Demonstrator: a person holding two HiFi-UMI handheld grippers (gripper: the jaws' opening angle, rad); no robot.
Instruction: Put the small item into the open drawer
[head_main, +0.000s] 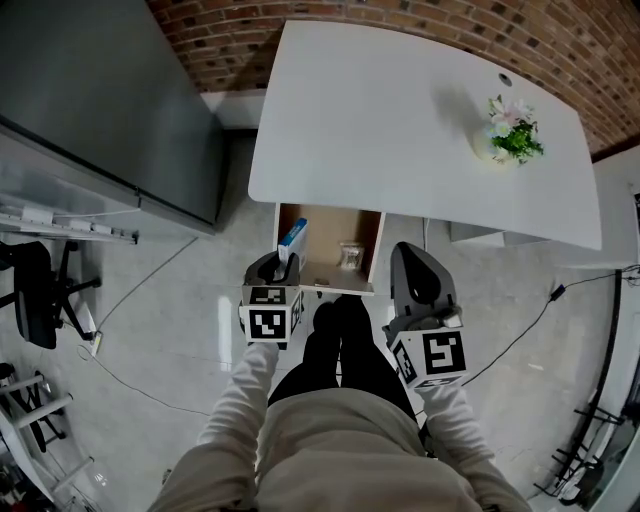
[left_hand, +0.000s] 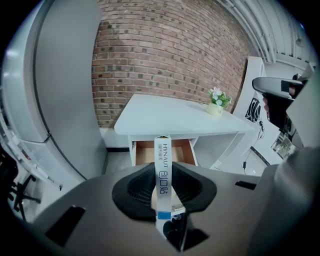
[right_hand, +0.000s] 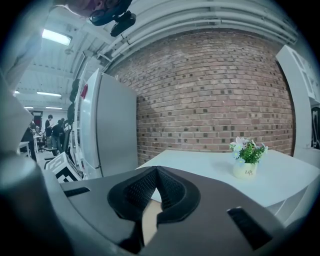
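Observation:
A slim white box with a blue end (head_main: 293, 238) stands between the jaws of my left gripper (head_main: 282, 262), which is shut on it. In the left gripper view the box (left_hand: 163, 175) points forward at the open wooden drawer (left_hand: 148, 152). The drawer (head_main: 372, 250) is pulled out from under the white table (head_main: 400, 120), just ahead of both grippers. A small clear item (head_main: 350, 256) lies inside it. My right gripper (head_main: 412, 255) hovers at the drawer's right corner. Its pads meet at the tips (right_hand: 156, 172), with nothing between them.
A pot of flowers (head_main: 512, 132) sits on the table's far right. A tall grey cabinet (head_main: 100, 100) stands to the left, with a black office chair (head_main: 35, 290) beyond it. A cable runs across the floor on either side. A brick wall (left_hand: 165, 55) backs the table.

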